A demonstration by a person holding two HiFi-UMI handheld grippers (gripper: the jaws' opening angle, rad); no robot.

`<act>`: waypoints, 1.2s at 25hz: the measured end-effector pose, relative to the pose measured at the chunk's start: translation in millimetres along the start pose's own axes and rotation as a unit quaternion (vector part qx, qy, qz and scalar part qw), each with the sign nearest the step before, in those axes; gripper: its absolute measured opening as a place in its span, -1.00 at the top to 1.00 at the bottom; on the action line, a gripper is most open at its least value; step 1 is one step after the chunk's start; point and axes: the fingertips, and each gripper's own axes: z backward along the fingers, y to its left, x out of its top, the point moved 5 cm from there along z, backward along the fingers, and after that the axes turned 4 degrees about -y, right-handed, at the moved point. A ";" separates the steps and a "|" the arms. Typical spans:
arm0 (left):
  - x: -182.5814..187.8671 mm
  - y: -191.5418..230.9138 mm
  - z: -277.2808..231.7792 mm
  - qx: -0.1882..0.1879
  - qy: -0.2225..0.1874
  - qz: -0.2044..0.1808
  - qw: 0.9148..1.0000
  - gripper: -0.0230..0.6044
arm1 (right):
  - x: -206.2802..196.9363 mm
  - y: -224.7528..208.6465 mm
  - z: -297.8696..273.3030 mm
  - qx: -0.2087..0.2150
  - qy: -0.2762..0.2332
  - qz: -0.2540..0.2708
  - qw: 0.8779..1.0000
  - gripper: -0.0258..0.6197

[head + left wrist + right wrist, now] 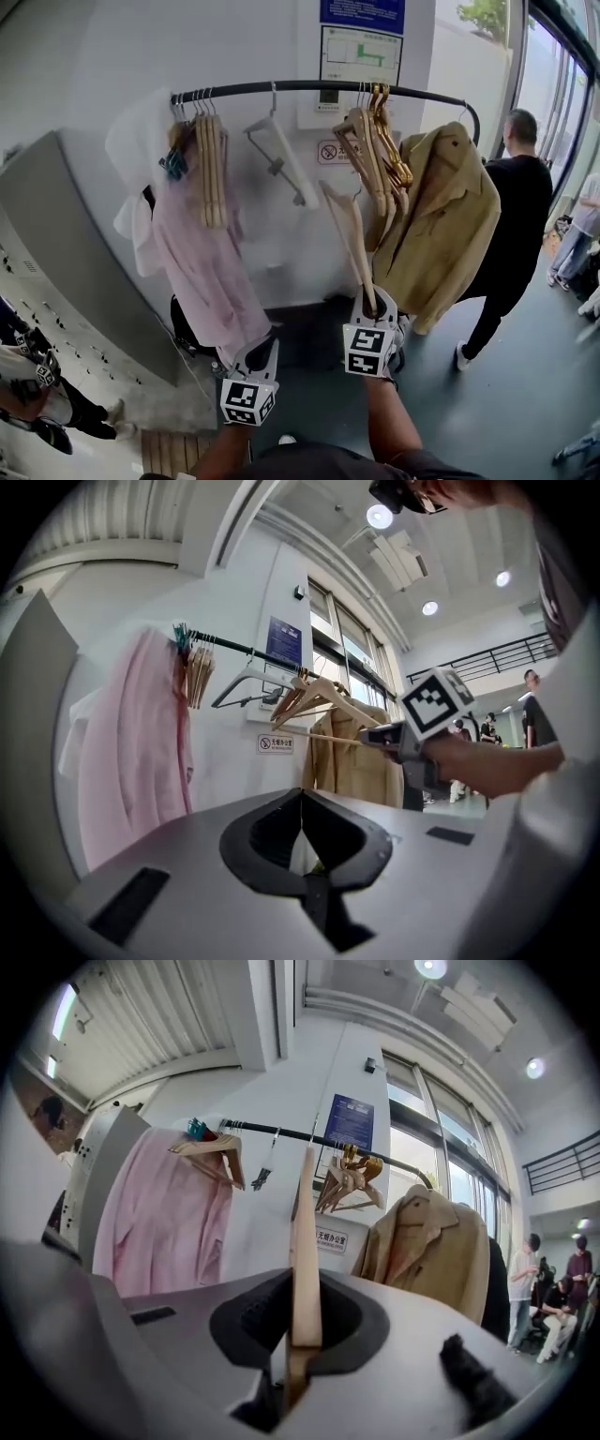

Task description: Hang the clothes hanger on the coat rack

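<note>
1. Left gripper sits low, centre-left in the head view, and points level. Its jaws are together with nothing between them.
2. Left forearm is bare and comes in from the bottom edge; only a short part shows.
3. Right gripper is higher and further forward than the left, near it but apart, and also level.
4. Its jaws are clamped on one arm of a wooden hanger, which stands upright between them.
5. Right forearm is bare and stretched forward.
</note>
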 end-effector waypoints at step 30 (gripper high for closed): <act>-4.9 38.0 -11.6 0.020 -0.009 0.030 0.999 0.89 | 169.5 -5.4 -203.6 0.013 0.035 0.006 0.999 0.82</act>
